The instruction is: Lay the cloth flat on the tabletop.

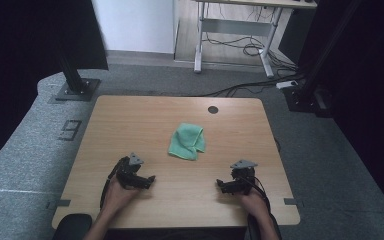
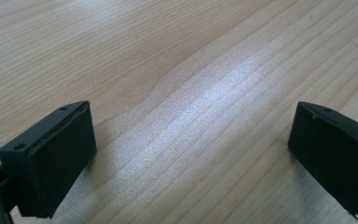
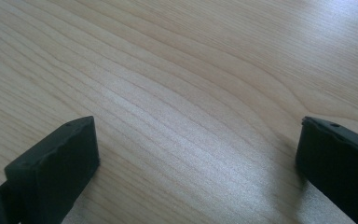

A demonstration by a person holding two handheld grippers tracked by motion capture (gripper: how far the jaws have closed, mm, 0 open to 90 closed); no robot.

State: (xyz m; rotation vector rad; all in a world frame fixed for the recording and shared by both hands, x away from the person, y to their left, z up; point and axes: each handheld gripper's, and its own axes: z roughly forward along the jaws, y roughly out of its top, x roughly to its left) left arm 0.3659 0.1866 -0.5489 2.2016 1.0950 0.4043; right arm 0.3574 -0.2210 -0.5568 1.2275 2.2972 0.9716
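Observation:
A crumpled green cloth (image 1: 187,141) lies near the middle of the wooden table (image 1: 130,120). My left gripper (image 1: 147,181) rests low at the front left of the table, in a person's hand, pointing toward the centre. Its jaws stand wide apart over bare wood (image 2: 191,135) with nothing between them. At the front right sits my right gripper (image 1: 221,186), also hand-held, pointing left. Its jaws are spread wide too, and only wood grain (image 3: 196,140) lies between them. Both grippers are well short of the cloth.
A round cable hole (image 1: 213,109) is near the table's far edge. Grey carpet surrounds the table. Black stand bases (image 1: 75,90) sit at the far left and far right, and a desk frame with cables (image 1: 240,45) stands behind.

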